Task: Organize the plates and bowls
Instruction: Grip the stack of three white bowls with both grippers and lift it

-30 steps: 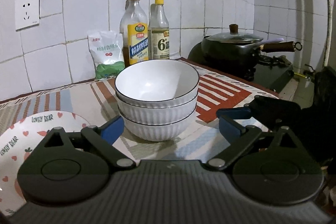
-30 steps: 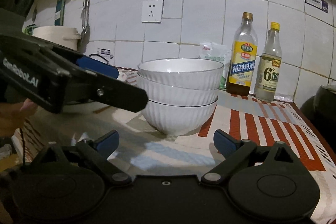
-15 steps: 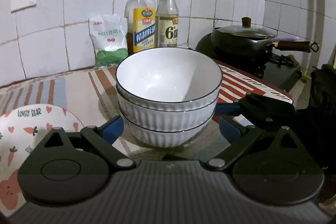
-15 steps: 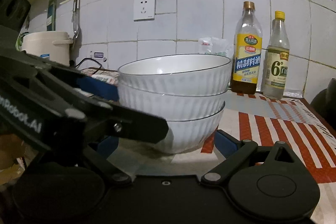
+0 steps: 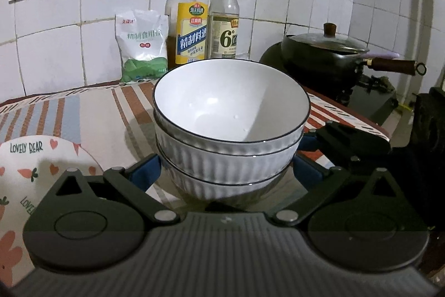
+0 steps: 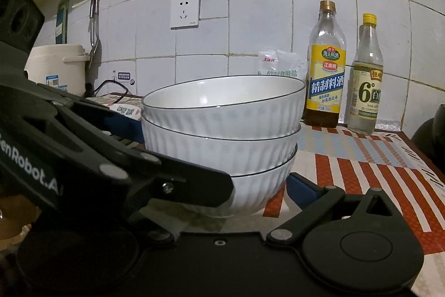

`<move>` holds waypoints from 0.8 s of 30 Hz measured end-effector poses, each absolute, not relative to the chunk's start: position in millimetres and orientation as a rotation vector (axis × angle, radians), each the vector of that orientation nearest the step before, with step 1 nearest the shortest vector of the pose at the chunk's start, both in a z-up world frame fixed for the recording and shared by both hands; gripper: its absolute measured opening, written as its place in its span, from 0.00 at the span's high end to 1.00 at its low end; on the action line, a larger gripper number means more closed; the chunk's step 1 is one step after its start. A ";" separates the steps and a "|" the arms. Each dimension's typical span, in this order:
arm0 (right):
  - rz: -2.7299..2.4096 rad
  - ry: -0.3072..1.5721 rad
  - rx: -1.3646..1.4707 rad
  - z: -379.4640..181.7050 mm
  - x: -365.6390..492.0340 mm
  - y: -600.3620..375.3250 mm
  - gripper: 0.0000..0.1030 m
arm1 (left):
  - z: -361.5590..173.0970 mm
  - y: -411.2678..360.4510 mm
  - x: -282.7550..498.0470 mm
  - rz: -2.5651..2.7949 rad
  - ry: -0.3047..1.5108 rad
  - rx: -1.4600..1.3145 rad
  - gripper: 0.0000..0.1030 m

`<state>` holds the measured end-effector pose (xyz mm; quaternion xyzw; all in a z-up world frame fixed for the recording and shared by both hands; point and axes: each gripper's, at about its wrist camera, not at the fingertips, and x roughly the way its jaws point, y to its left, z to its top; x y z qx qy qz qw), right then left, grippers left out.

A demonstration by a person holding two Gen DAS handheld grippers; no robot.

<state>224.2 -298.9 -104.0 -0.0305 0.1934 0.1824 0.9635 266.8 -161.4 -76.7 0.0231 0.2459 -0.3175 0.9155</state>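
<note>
Both grippers closer, flanking bowl stack (image 5: 228, 135)

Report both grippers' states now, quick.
Left gripper: open, fingers on either side of the stack of three white bowls, not clamped.
Right gripper: open around the same stack; left finger hidden, contact unclear.

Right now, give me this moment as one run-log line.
stage: approaching grasp | left hand-held gripper: open, straddling bowl stack | right hand-held gripper: open, straddling the stack | plate: flat, left of stack
</note>
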 end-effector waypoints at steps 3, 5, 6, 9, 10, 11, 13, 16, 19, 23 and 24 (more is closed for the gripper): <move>0.368 0.393 -0.057 -104.8 227.1 -298.2 0.00 | -79.1 -161.1 264.8 -0.652 0.494 0.045 0.00; 0.370 0.398 -0.060 -104.4 227.8 -298.1 0.00 | -80.6 -159.6 264.5 -0.652 0.490 0.030 0.00; 0.372 0.399 -0.056 -104.4 228.2 -298.8 0.00 | -81.1 -159.5 263.6 -0.652 0.485 0.030 0.00; 0.375 0.386 -0.044 -106.6 227.7 -300.0 0.00 | -81.7 -159.6 262.2 -0.651 0.475 0.029 0.01; 0.370 0.379 -0.041 -107.4 227.1 -299.6 0.00 | -81.1 -159.5 262.5 -0.650 0.476 0.027 0.01; 0.366 0.374 -0.039 -108.0 226.3 -299.2 0.00 | -80.6 -159.8 262.2 -0.650 0.478 0.028 0.01; 0.360 0.369 -0.035 -108.8 224.7 -298.7 0.00 | -79.9 -160.6 261.6 -0.651 0.476 0.041 0.02; 0.351 0.361 -0.032 -109.1 223.3 -297.8 0.00 | -78.8 -161.3 261.4 -0.654 0.477 0.052 0.02; 0.350 0.351 -0.023 -109.4 221.4 -298.3 0.00 | -77.7 -162.7 259.3 -0.654 0.473 0.069 0.02; 0.346 0.338 -0.016 -110.9 217.1 -298.0 0.00 | -77.0 -163.8 255.9 -0.654 0.468 0.088 0.02; 0.345 0.335 -0.012 -110.9 216.1 -297.8 0.00 | -76.5 -163.8 255.2 -0.654 0.467 0.090 0.02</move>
